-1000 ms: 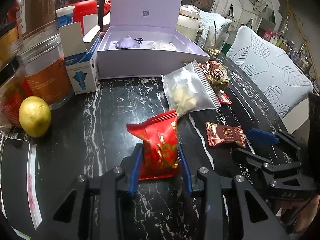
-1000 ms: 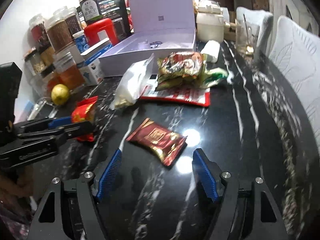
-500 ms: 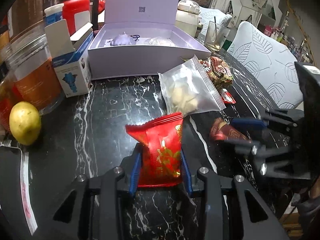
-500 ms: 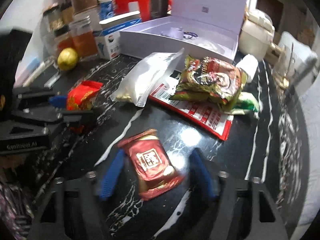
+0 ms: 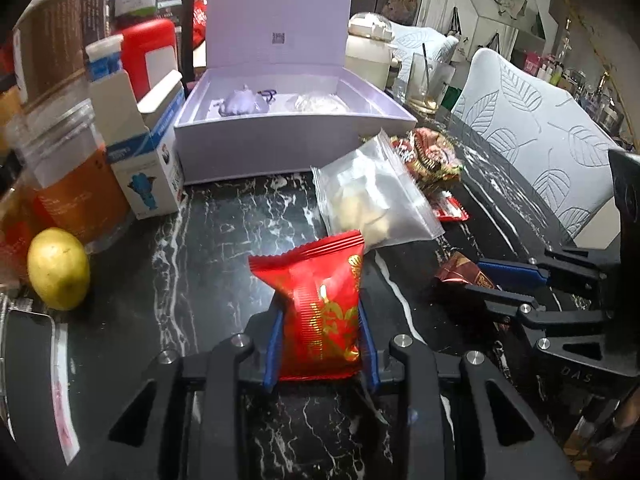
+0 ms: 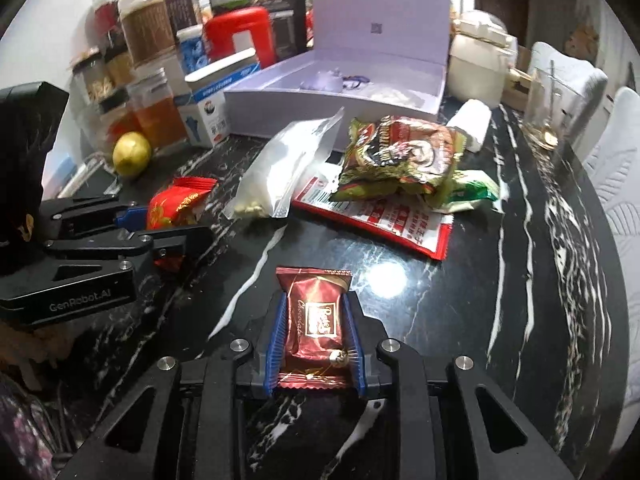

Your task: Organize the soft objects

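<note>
- While both grippers sit low over the black marble table (image 6: 520, 264), each one has a snack packet pinched between its blue pads.
- Left gripper (image 5: 320, 344) is clamped on the red packet (image 5: 320, 304) with gold print; the packet's crimped top sticks out ahead of the fingers, right by the bottom corner of the clear zip bag (image 5: 372, 196).
- Right gripper (image 6: 314, 344) has just been closing its jaws and now squeezes the dark red chocolate packet (image 6: 314, 316) from both sides, so it's gripped lengthwise between the pads.
- From the right wrist view, the left gripper sits off to the left with the red packet poking out of it.
- Behind all that: an open lilac box (image 5: 280, 136) with its lid standing up, a green-and-red noodle pack (image 6: 400, 156) lying on a flat red-and-white packet (image 6: 384, 216).
- Left edge has a lemon (image 5: 58, 274), a small blue-and-white carton (image 5: 144, 168) and a bunch of jars (image 6: 148, 32).
</note>
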A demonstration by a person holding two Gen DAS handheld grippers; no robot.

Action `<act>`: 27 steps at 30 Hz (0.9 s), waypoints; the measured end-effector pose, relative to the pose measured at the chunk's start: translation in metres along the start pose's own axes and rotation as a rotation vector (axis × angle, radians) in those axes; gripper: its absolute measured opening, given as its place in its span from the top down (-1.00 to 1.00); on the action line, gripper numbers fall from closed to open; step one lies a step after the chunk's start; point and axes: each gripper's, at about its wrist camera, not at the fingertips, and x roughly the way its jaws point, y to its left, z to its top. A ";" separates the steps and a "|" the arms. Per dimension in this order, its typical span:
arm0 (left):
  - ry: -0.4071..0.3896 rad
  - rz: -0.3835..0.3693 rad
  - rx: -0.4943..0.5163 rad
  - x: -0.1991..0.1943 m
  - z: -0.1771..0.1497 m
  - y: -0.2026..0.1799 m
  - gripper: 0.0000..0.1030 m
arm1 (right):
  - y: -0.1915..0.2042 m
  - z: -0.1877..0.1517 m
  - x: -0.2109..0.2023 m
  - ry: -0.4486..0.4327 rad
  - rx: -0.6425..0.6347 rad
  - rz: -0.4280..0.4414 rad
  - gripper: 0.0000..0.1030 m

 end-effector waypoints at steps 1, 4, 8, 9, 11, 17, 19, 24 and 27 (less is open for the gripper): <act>-0.003 -0.002 -0.002 -0.002 0.000 -0.001 0.39 | 0.000 -0.001 -0.003 -0.009 0.008 -0.003 0.47; -0.015 -0.006 -0.001 -0.010 -0.001 -0.004 0.39 | 0.001 -0.004 -0.010 -0.033 0.036 -0.010 0.47; -0.023 -0.011 0.000 -0.021 -0.005 -0.008 0.39 | 0.004 -0.012 -0.020 -0.058 0.079 -0.009 0.47; -0.025 -0.013 0.000 -0.024 -0.006 -0.009 0.39 | 0.005 -0.014 -0.022 -0.062 0.090 -0.008 0.47; -0.032 -0.013 0.002 -0.029 -0.008 -0.011 0.39 | 0.007 -0.019 -0.026 -0.068 0.111 -0.004 0.47; -0.063 -0.020 0.012 -0.048 -0.013 -0.020 0.39 | 0.016 -0.034 -0.041 -0.089 0.135 0.000 0.47; -0.075 -0.024 0.024 -0.054 -0.013 -0.024 0.39 | 0.018 -0.036 -0.046 -0.097 0.141 0.004 0.47; -0.118 -0.047 0.029 -0.073 -0.007 -0.028 0.39 | 0.023 -0.038 -0.064 -0.124 0.163 0.019 0.47; -0.149 -0.044 0.040 -0.084 -0.001 -0.031 0.39 | 0.027 -0.034 -0.080 -0.163 0.152 0.009 0.47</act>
